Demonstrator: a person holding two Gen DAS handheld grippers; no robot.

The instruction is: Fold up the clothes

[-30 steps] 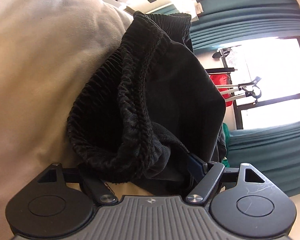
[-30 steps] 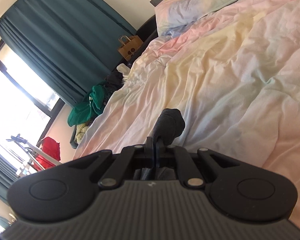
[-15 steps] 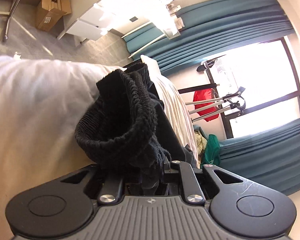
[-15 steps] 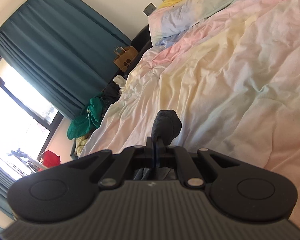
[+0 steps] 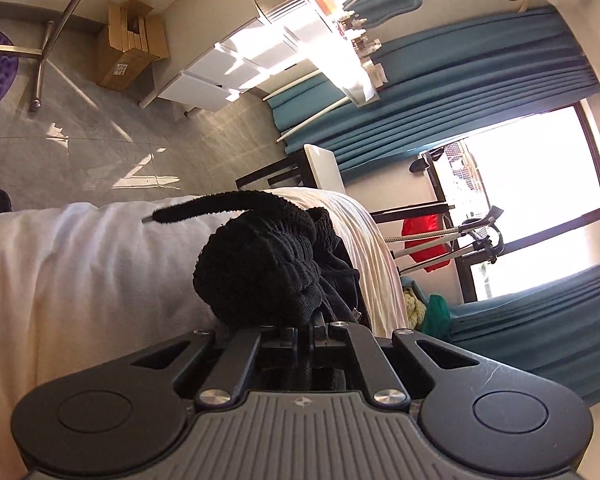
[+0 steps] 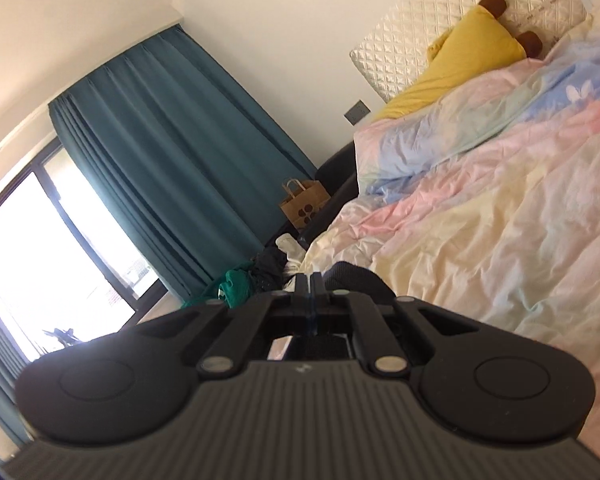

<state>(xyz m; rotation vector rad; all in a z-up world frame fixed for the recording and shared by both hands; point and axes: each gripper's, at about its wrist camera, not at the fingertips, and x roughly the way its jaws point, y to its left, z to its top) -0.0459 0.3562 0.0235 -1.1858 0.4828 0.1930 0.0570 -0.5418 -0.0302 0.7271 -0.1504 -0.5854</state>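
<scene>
A black garment with a ribbed elastic waistband (image 5: 260,268) is bunched just in front of my left gripper (image 5: 310,322), which is shut on the waistband and holds it over the pale bedsheet (image 5: 80,272). A black drawstring (image 5: 204,208) sticks out to the left. My right gripper (image 6: 309,280) is shut on another part of the same black garment (image 6: 354,278), lifted above the pastel duvet (image 6: 500,240). Most of the cloth is hidden behind the gripper bodies.
In the left wrist view there are a grey floor, a white drawer unit (image 5: 228,76), a cardboard box (image 5: 130,44), teal curtains (image 5: 440,88) and a drying rack with red cloth (image 5: 428,244). The right wrist view shows a yellow pillow (image 6: 460,68), a paper bag (image 6: 304,204) and a clothes pile (image 6: 244,280).
My left gripper closed on the waistband and lifted, so the floor and furniture now show. My right gripper rose and tilted up with the cloth.
</scene>
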